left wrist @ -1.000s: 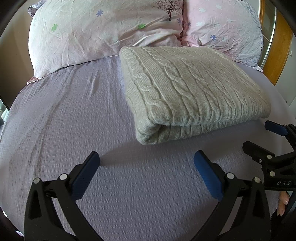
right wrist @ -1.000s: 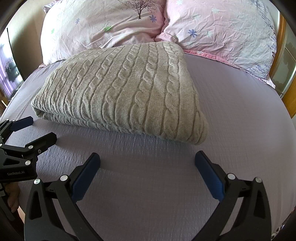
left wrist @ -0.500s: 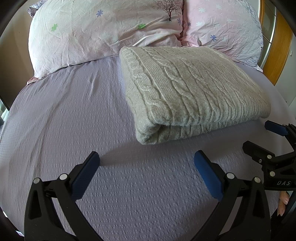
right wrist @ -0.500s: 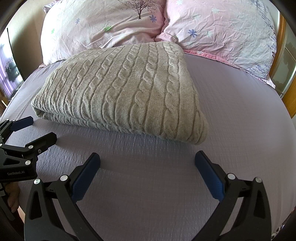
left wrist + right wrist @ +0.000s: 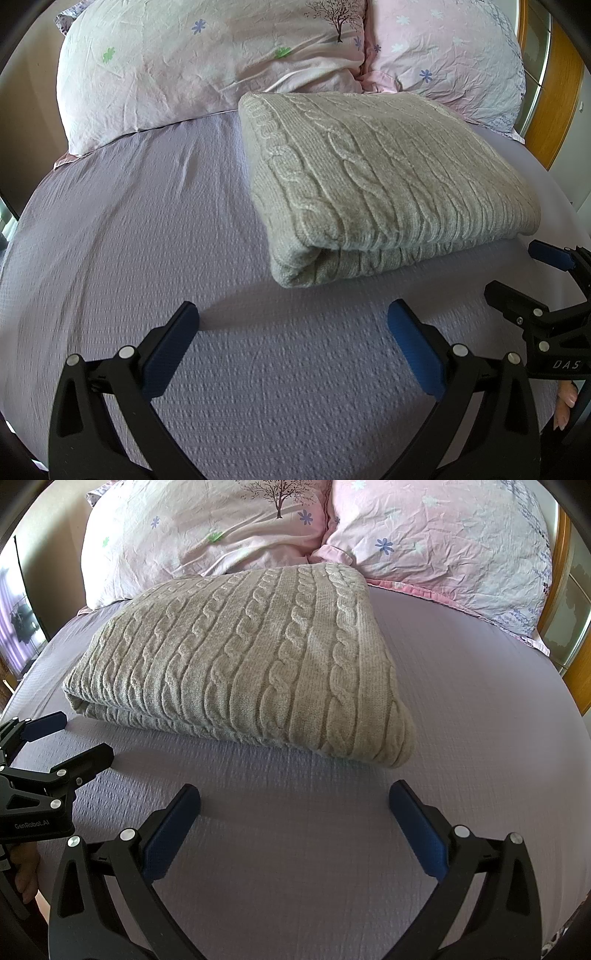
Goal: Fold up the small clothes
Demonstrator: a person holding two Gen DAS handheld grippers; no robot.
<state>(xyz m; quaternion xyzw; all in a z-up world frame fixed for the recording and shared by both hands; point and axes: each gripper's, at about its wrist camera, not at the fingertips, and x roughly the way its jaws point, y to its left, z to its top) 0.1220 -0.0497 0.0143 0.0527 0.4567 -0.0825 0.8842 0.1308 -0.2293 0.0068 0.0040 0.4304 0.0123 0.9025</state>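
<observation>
A grey cable-knit sweater (image 5: 384, 184) lies folded into a thick rectangle on the lilac bed sheet (image 5: 147, 258); it also shows in the right wrist view (image 5: 251, 672). My left gripper (image 5: 291, 325) is open and empty, just short of the sweater's near left corner. My right gripper (image 5: 293, 805) is open and empty, just short of the sweater's near right corner. Each gripper shows in the other's view, the right one (image 5: 517, 273) at the right edge and the left one (image 5: 62, 734) at the left edge, both open and apart from the sweater.
Two pink floral pillows (image 5: 221, 62) (image 5: 443, 542) lie behind the sweater at the bed's head. A wooden bed frame (image 5: 557, 103) runs along the right side. Bare sheet (image 5: 480, 701) lies on both sides of the sweater.
</observation>
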